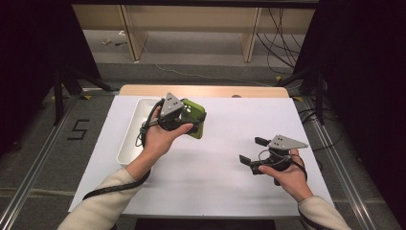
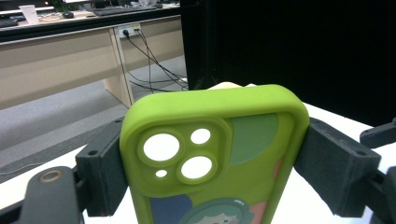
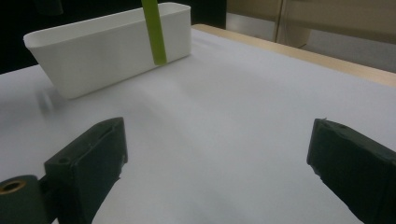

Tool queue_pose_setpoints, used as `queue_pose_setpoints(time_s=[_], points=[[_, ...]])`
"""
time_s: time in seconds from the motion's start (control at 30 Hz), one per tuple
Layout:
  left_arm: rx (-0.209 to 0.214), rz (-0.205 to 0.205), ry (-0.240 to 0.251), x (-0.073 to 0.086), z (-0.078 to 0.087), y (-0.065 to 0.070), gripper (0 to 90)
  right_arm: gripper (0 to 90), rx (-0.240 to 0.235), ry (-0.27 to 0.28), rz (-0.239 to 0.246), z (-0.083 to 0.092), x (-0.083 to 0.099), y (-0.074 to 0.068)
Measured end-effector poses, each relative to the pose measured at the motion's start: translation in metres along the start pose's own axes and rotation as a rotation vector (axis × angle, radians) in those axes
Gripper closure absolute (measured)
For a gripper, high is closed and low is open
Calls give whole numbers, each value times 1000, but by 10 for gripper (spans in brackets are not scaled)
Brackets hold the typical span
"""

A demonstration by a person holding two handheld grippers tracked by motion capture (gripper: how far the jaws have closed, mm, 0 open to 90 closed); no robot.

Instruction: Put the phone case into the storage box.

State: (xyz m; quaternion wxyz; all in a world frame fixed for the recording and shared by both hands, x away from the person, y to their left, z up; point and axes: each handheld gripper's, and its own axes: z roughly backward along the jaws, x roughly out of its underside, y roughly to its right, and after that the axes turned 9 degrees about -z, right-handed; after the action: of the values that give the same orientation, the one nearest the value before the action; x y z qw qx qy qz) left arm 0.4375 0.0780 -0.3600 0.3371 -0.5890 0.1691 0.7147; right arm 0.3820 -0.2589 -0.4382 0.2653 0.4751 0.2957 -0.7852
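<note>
Left gripper (image 1: pixel 189 115) appears in the high view raised above the white table (image 1: pixel 215 187), just right of a white tray (image 1: pixel 131 136), with a green phone case (image 1: pixel 195 119) clamped between its jaws. The left hand (image 1: pixel 160 139) wraps its handle. Toward the right edge of the table, the right hand (image 1: pixel 287 175) holds the right gripper (image 1: pixel 251 151) low over the surface, jaws spread wide and holding nothing.

Seen from the left gripper view, the phone case (image 2: pixel 215 154) is lime green with a raised camera block pierced by three round openings and a smaller hole. Printed patches in muted green, blue and peach sit on its back, along with part of a round cartoon figure at the bottom. A black jaw presses each long side of the case, which stands upright.

From the right gripper view, the right gripper (image 3: pixel 217 158) has its two black jaws far apart over bare table. Beyond them the case (image 3: pixel 154 30) shows edge-on as a thin green strip hanging in front of the tray (image 3: pixel 107 51).
</note>
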Motion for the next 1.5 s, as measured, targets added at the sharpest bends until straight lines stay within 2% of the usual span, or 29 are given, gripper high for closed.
queue_pose_setpoints(time_s=[1.17,1.5], points=[[-67,21,5,2,17,-22,172,62,-1,-3,6,2,0,1],[-74,26,-1,4,18,-26,172,64,-5,-1,11,2,0,1]])
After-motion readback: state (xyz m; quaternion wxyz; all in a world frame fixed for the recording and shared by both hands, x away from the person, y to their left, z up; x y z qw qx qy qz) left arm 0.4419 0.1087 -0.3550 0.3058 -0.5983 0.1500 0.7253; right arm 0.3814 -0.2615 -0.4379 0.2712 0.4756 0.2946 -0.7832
